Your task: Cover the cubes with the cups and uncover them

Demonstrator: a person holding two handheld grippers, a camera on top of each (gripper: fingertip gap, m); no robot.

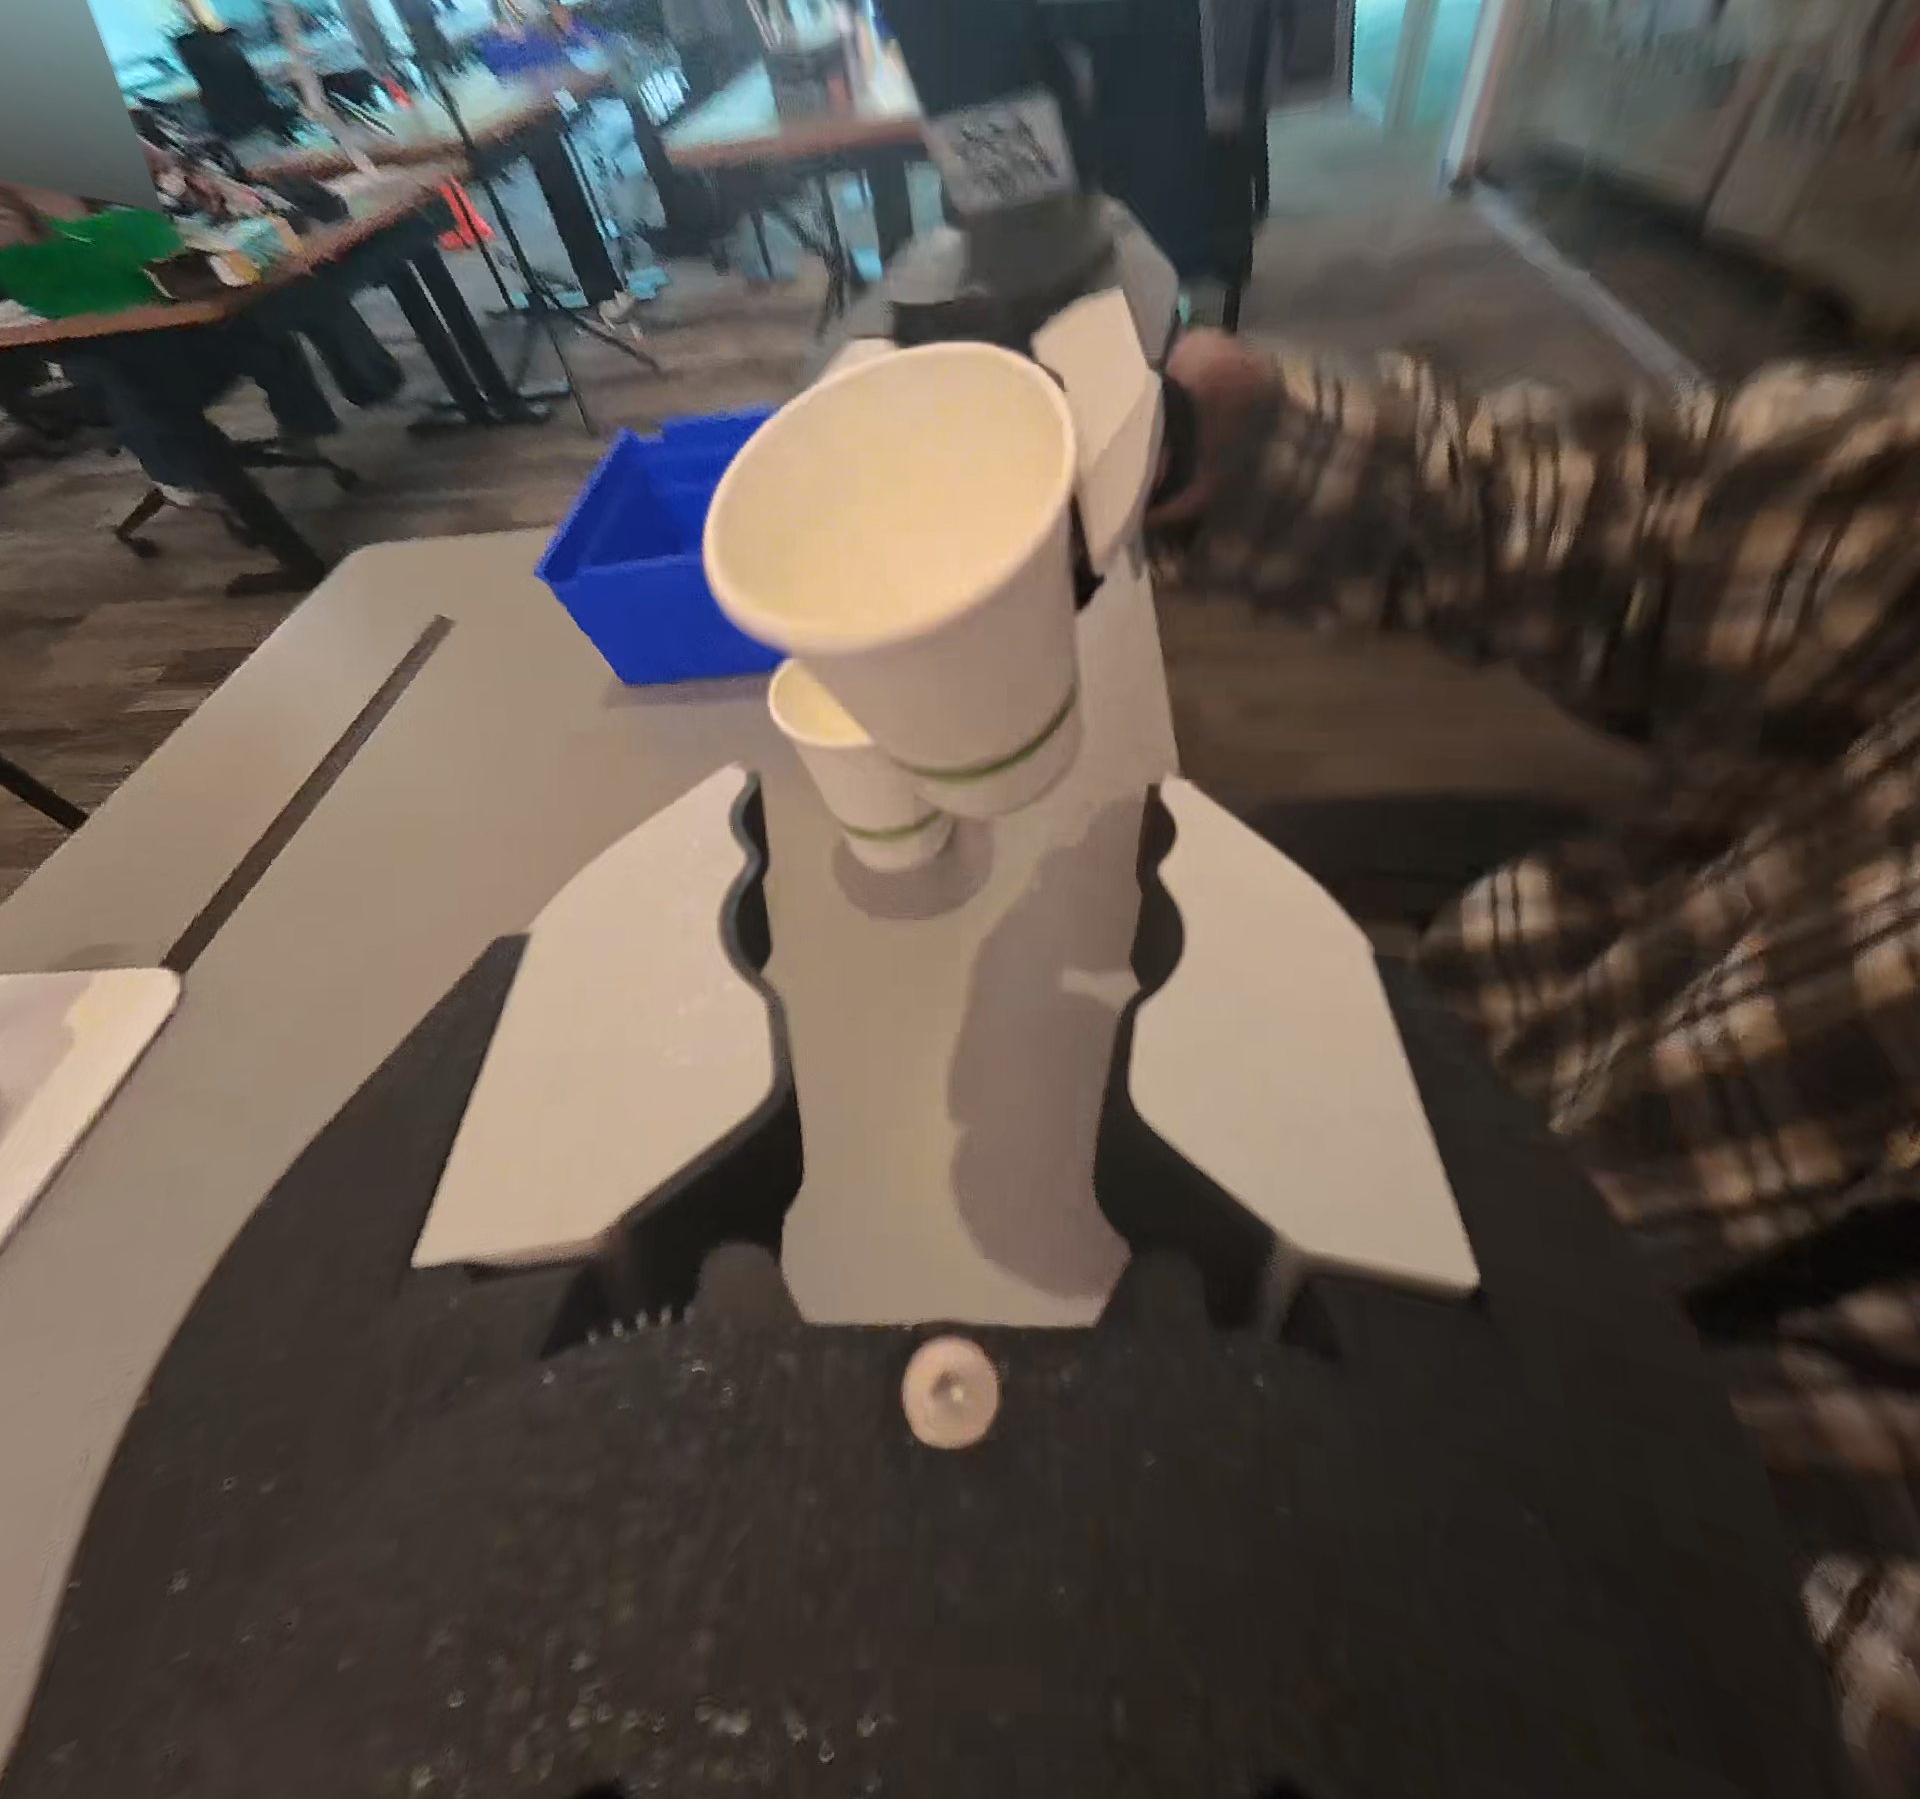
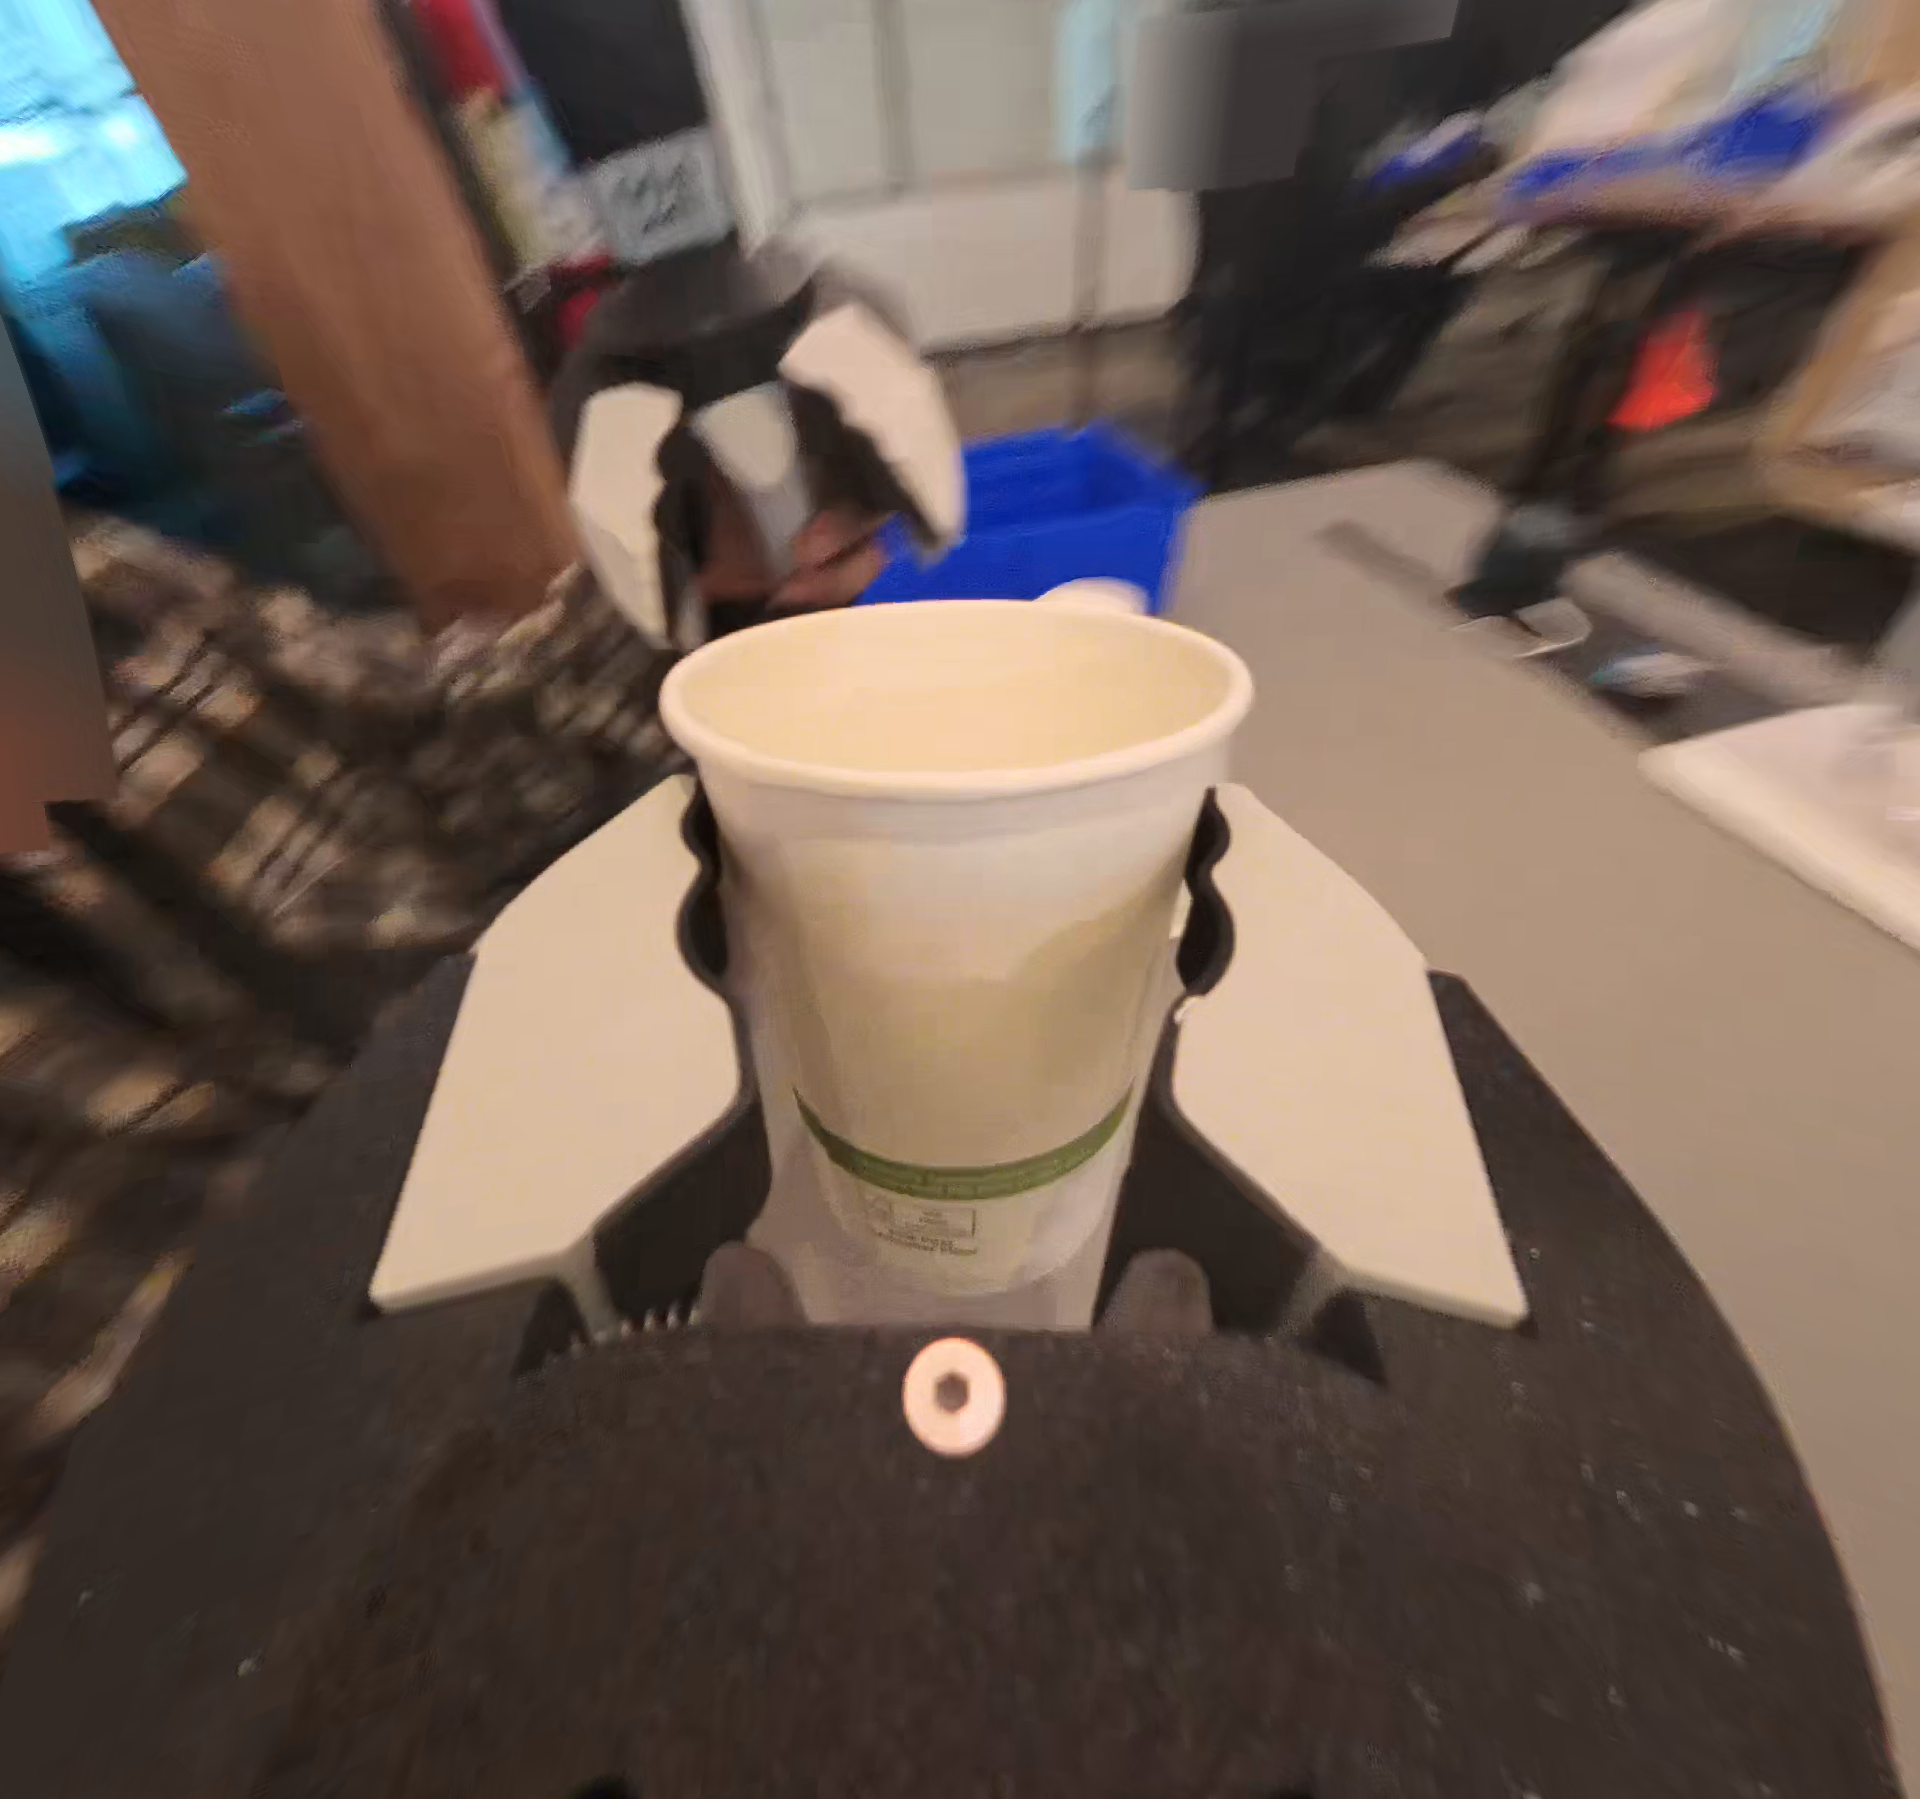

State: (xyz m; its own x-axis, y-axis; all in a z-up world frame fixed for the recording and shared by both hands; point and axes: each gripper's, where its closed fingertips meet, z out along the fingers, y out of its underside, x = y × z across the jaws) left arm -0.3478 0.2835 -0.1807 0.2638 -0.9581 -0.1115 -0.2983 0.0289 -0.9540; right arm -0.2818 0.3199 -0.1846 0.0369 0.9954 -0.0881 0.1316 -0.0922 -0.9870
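Nearest the lens in the left wrist view, the left gripper [image 1: 951, 928] is being held with its fingers spread wide and nothing between them; only grey table [image 1: 436, 814] is showing in the gap. Beyond its fingertips, a small paper cup [image 1: 873, 793] is standing mouth up on the table, and a blue bin [image 1: 644, 565] is sitting farther back. To the right, a larger paper cup [image 1: 914, 565] is being carried tilted above the small one, gripped by the right gripper [image 1: 1081, 461].

In the right wrist view, the right gripper [image 2: 951, 918] is being kept closed against both sides of that paper cup [image 2: 951, 918], mouth upward and clear of the table.

No cubes are being shown in either view, so their position cannot be told. Neither cup is inverted; covering is judged not yet done, or uncovering is already under way. Which cannot be told.
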